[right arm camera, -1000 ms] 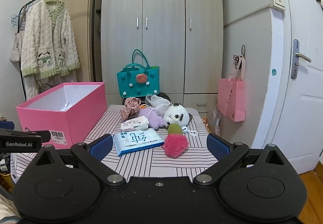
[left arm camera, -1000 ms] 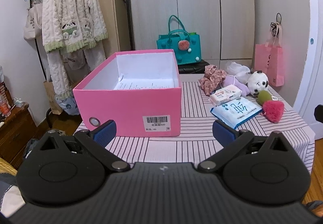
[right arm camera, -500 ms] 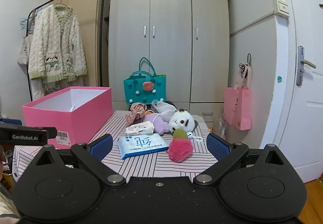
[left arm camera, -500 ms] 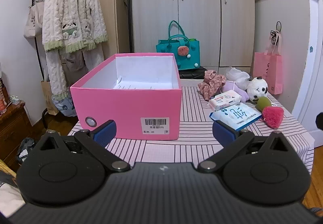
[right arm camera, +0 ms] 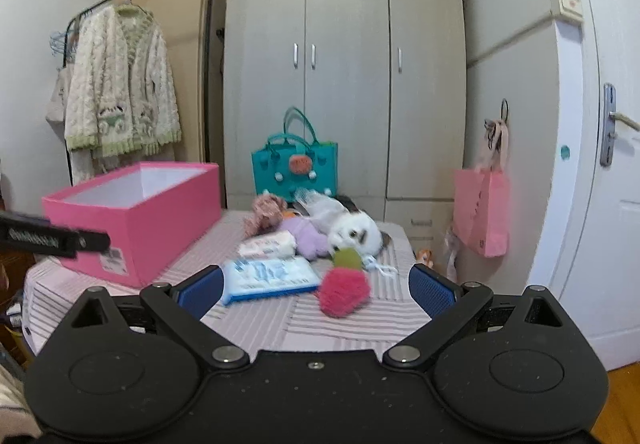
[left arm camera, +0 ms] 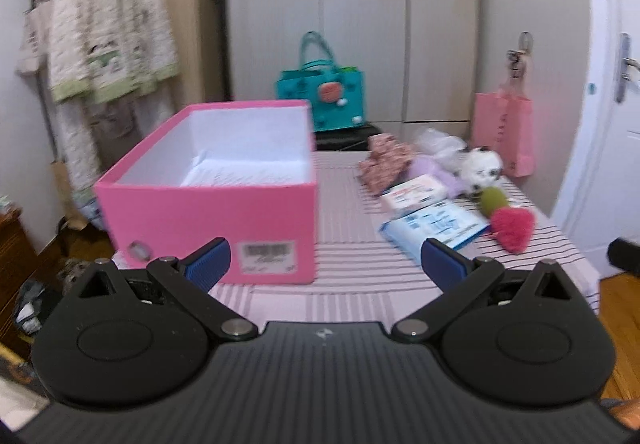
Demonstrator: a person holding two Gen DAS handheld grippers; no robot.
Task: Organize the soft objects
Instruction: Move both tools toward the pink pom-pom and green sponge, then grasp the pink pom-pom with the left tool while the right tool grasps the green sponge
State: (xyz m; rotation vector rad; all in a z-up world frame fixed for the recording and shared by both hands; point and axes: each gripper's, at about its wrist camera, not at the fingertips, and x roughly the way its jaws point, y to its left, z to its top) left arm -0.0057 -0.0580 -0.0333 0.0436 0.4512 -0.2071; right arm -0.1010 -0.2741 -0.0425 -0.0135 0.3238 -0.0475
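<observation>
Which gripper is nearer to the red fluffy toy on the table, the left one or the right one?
Right. The right gripper has the red fluffy toy directly between its open fingers; the left gripper faces the pink box, the toy off to its right.

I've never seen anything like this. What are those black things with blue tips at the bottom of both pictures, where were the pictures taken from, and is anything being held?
Each black shape is a hand-held gripper: a two-finger tool that a person carries, one in each hand, with a camera looking forward along its fingers. One picture comes from the left hand-held gripper, the other from the right hand-held gripper. The blue tips are the finger pads. Both stand wide open and hold nothing.

Ahead is a table with a striped cloth. On it stands an open pink box. Beside the box lie the soft things: a red fuzzy toy, a panda plush, a purple plush, a floral scrunchie and two packs of wipes.
</observation>
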